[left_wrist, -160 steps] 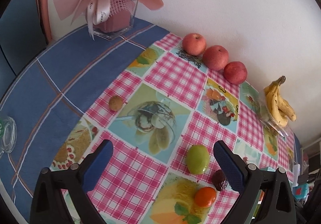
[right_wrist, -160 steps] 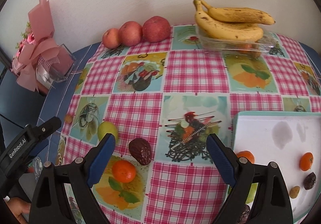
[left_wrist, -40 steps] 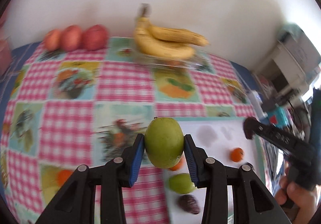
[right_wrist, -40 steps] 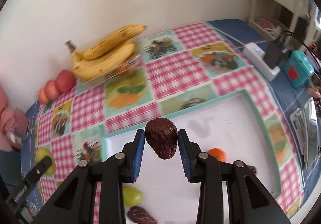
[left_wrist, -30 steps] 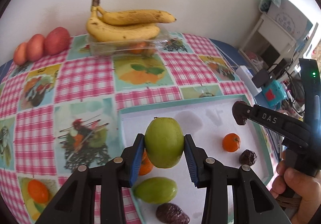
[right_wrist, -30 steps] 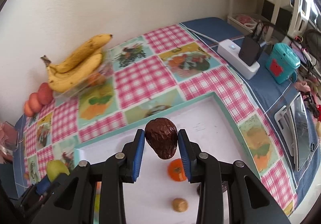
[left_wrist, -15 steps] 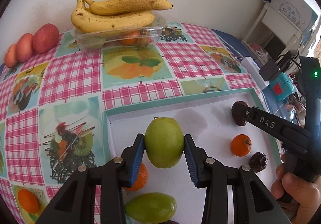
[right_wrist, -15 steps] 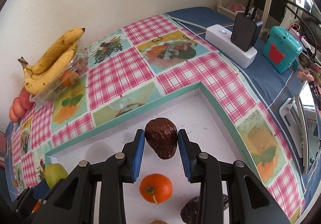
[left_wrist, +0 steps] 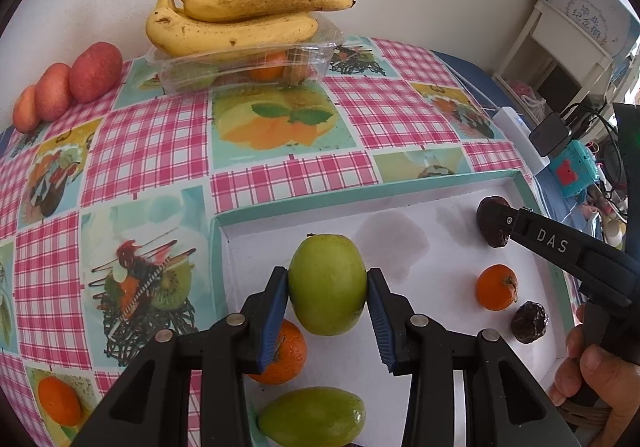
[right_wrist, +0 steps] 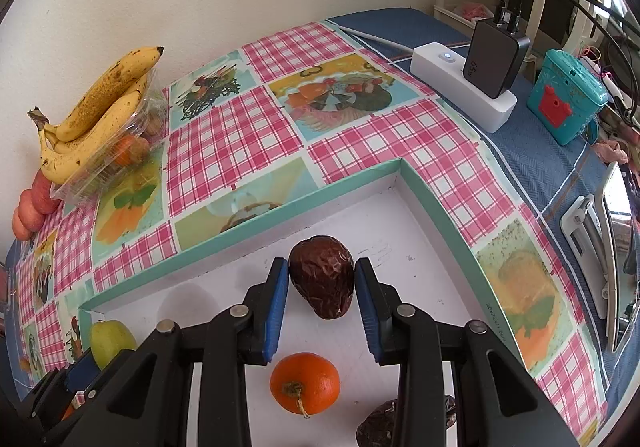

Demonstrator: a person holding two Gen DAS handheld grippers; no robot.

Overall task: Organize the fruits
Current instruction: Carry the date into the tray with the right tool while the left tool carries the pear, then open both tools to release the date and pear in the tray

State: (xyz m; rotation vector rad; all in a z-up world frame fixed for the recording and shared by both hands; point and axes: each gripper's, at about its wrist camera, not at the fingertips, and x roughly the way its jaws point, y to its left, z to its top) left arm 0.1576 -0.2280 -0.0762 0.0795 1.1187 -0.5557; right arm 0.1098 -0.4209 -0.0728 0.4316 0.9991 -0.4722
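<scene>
Left wrist view: the left gripper point(left_wrist: 327, 287) has its jaws clamped on a green fruit point(left_wrist: 327, 283), held over the white tray point(left_wrist: 296, 209) near its left wall. Inside the tray, an orange point(left_wrist: 285, 357) and a second green fruit point(left_wrist: 316, 421) lie below the held one; another orange point(left_wrist: 496, 287) and a dark wrinkled fruit point(left_wrist: 530, 322) lie toward the tray's right side. The right gripper point(right_wrist: 322, 289) has its jaws closed on a dark brown wrinkled fruit point(right_wrist: 322, 281) over the tray's far right corner. Bananas point(left_wrist: 240, 19) rest on a clear container point(left_wrist: 248, 67) beyond the tray, on the table point(left_wrist: 152, 139).
</scene>
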